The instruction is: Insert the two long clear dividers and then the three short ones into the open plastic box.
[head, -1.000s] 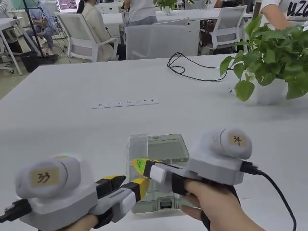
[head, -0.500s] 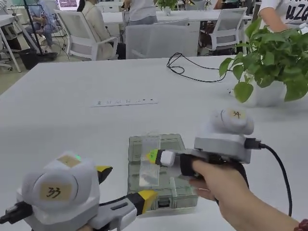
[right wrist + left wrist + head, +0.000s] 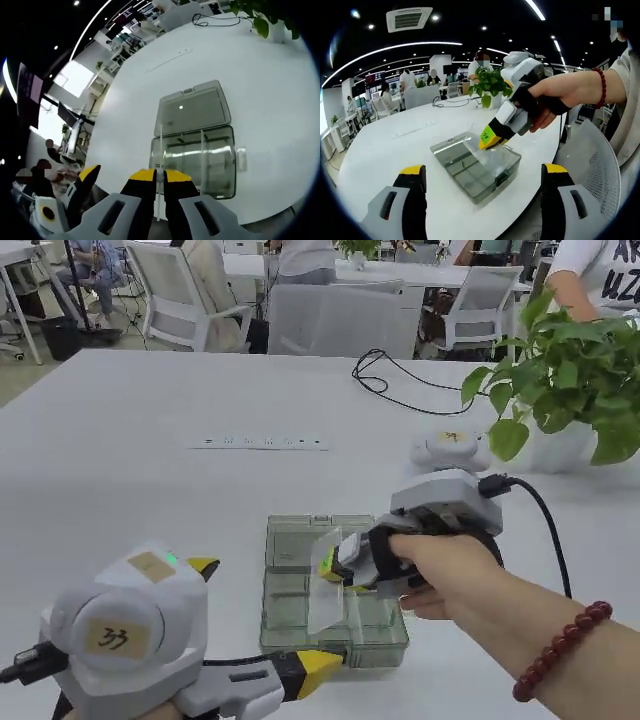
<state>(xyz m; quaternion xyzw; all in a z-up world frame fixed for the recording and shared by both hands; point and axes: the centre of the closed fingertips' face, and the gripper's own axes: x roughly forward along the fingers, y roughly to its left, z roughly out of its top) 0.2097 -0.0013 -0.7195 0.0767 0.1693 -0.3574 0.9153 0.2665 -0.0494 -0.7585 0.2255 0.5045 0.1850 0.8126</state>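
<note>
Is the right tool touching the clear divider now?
Touching. In the right gripper view the right tool is closed on the clear divider, its thin edge pinched between the two jaws.

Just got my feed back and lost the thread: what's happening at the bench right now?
The person's right gripper is shut on a clear divider, holding it tilted over the open plastic box on the white table. It does not look slotted in yet. The left gripper is open and empty, at the near side of the box. At least one seated divider appears to cross the box.
</note>
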